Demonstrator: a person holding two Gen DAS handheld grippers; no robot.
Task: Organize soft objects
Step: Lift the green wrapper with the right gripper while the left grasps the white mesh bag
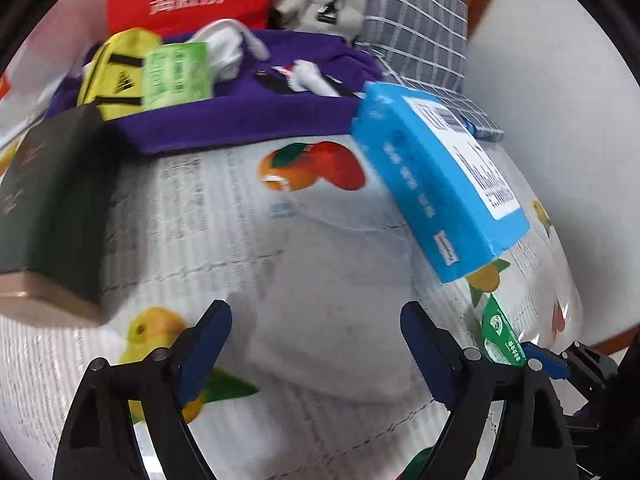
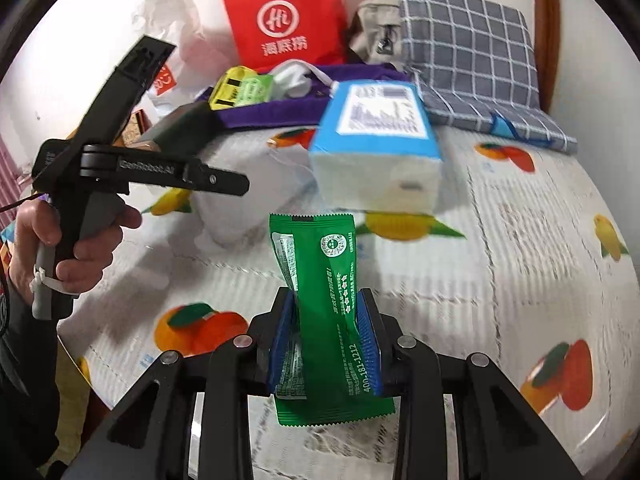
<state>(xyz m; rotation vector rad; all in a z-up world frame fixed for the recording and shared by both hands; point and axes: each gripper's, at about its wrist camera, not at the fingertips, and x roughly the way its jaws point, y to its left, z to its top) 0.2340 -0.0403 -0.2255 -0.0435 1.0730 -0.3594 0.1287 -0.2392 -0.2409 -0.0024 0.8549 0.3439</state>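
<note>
Right gripper [image 2: 326, 338] around green packet [image 2: 320, 280]

Green sachet [image 2: 325, 304] with white print, clamped between blue pads [image 2: 370, 344] of the black right gripper [image 2: 326, 340]. Ahead of it: blue box [image 2: 376, 128] with white label, white end. Sheet [image 2: 500, 240] under claw: white, grey text lines, orange and yellow fruit print. Far ahead: purple cloth [image 2: 280, 110], yellow pouch [image 2: 228, 86] with black stripes, light green pack [image 2: 256, 88], red bag [image 2: 284, 16] with white logo, grey pillow [image 2: 468, 44] with white checks. Ahead-left: dark green box [image 1: 52, 200].
</note>
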